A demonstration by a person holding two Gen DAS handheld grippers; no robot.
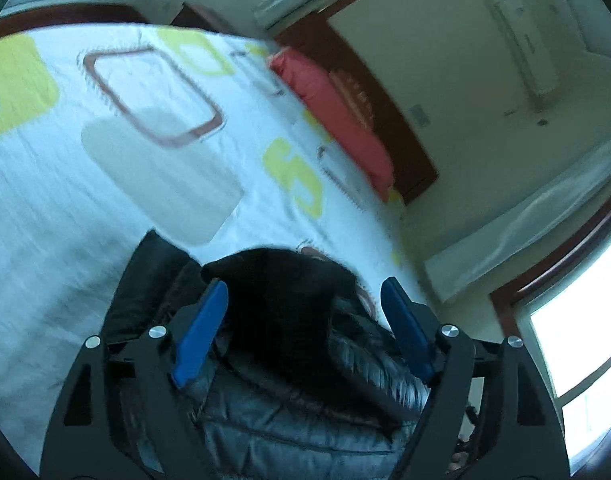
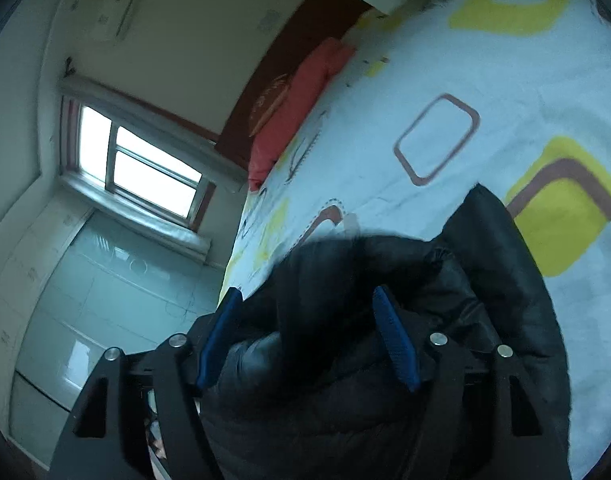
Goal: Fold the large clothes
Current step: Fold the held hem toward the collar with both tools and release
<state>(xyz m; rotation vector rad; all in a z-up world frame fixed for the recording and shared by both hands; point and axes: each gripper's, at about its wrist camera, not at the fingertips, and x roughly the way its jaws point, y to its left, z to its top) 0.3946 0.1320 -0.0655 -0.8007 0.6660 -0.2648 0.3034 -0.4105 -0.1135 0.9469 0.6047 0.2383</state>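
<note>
Bedroom w/ cream walls, white bedsheet point(image 1: 65, 208) printed w/ yellow and brown rounded squares filling most of both views.

Nearest, left wrist view: left gripper point(image 1: 303, 286), blue fingers point(image 1: 201, 332) spread wide, black puffer jacket point(image 1: 289, 360) bunched up between and under them. Fabric sits close to both pads but can't tell if it's pinched; jaws look wide open.

Right wrist view: right gripper point(image 2: 305, 294) also spread wide, blue fingers point(image 2: 397, 340) either side of a dark mound of the same jacket point(image 2: 345, 380); a flap runs off to the right over the sheet. Grip not clear here either.

Further back: red pillow point(image 1: 333, 120) at the dark wood headboard point(image 1: 389, 128). Beyond that a window point(image 2: 145, 168) and a wall AC unit point(image 1: 525, 44).
</note>
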